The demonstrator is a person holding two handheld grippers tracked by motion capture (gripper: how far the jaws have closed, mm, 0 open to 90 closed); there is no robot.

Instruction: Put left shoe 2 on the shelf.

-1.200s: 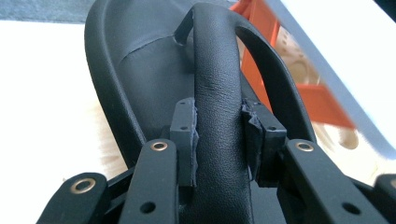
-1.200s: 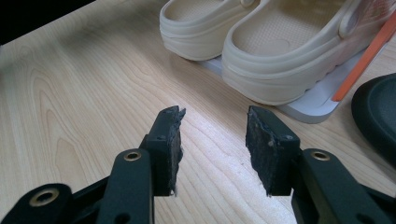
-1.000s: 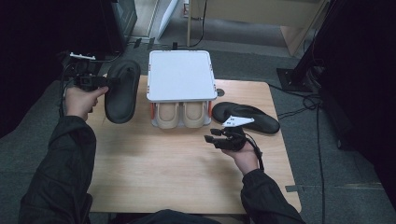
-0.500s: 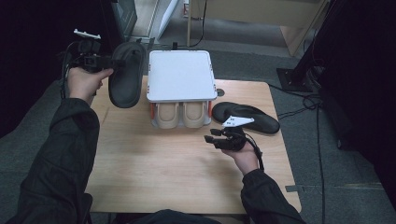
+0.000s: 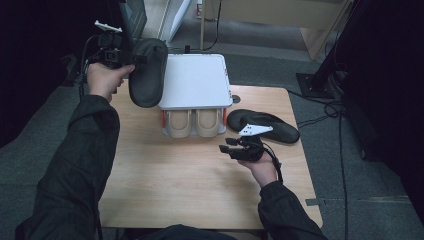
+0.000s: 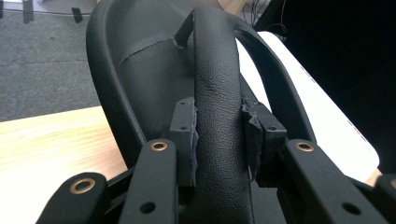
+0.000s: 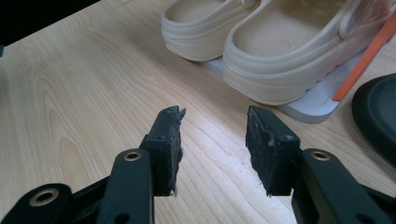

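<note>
the high view looks forward and down from above the person's side onto the whole wooden table (image 5: 200,185). the left gripper view sits very close behind its jaws, raised off the table and facing a black slipper (image 6: 154,65). the right gripper view looks low across the tabletop toward the beige clogs (image 7: 280,51), which the high view shares (image 5: 192,122).
</note>
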